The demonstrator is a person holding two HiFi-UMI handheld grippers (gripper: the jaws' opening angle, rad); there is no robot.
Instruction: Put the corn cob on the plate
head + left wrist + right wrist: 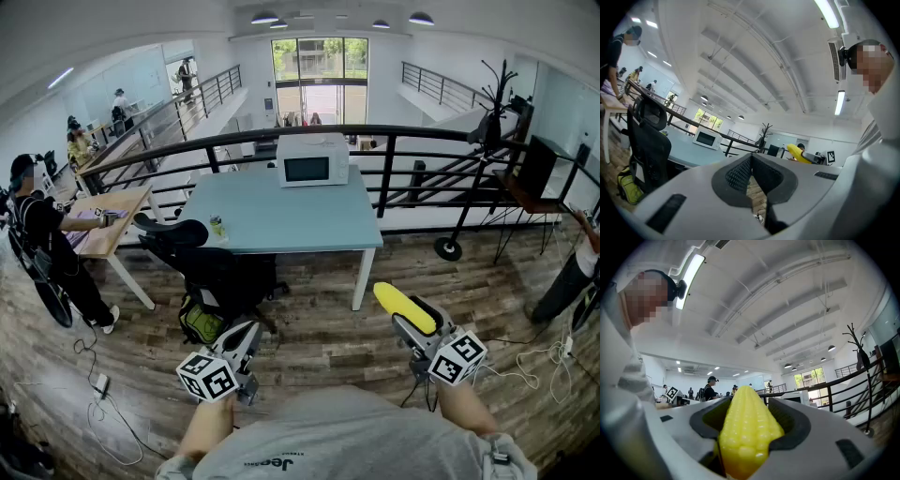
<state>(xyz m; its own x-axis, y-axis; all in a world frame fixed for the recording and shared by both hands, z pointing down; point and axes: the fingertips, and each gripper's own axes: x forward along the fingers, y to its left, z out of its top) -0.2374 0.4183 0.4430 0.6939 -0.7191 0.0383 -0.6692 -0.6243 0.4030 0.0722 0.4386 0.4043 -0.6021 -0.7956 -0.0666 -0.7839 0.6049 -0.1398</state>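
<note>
My right gripper (413, 320) is held level over the wooden floor and is shut on a yellow corn cob (404, 307). In the right gripper view the corn cob (748, 433) fills the gap between both dark pads, its tip pointing away from me. The left gripper view also catches the corn cob (798, 153) off to the right. My left gripper (246, 339) hangs level at the lower left, shut with nothing in it; its pads (739, 174) meet at the tips. No plate shows in any view.
A pale blue table (281, 220) ahead carries a white microwave (312, 159). A black office chair (202, 258) and a green bag (200, 323) stand before it. A black railing (375, 136) runs behind. Cables (103, 384) lie on the floor; a person (42, 239) stands at the left.
</note>
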